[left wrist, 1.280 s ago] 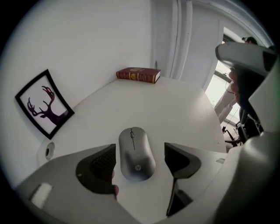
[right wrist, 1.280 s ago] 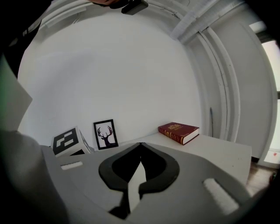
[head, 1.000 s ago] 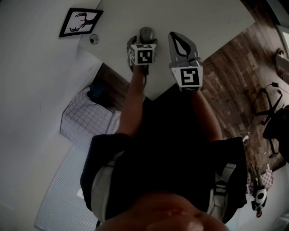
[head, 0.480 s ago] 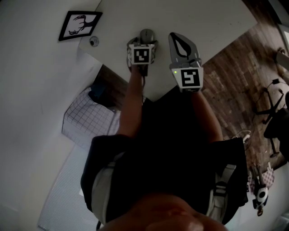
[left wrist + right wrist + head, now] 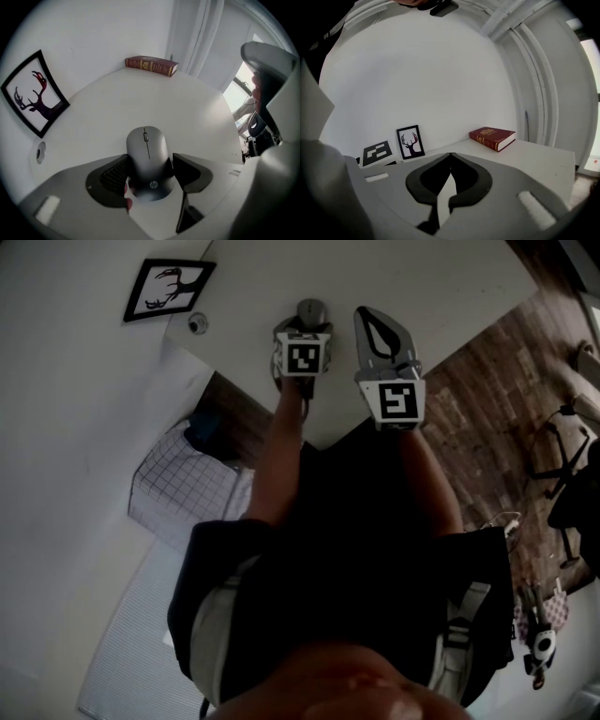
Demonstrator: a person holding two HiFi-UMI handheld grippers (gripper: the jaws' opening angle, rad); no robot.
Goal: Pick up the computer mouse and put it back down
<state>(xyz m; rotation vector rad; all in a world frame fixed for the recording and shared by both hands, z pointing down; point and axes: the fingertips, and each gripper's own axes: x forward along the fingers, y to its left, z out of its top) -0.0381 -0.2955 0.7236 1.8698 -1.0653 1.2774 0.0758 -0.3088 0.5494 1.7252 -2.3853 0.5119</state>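
On the desk (image 5: 422, 277), the left gripper (image 5: 150, 161) has just been closing and now pinches the mouse (image 5: 146, 147) to lift it; the right gripper (image 5: 450, 157) hangs clenched, empty.

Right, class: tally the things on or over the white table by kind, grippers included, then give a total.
computer mouse: 1
book: 1
framed picture: 1
small round object: 1
grippers: 2 (left gripper, jaws have just been closing onto the computer mouse between them; right gripper, shut, empty)
Total: 6

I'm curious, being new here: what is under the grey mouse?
The white table; the mouse sits on it. Its underside and the table patch beneath are covered.
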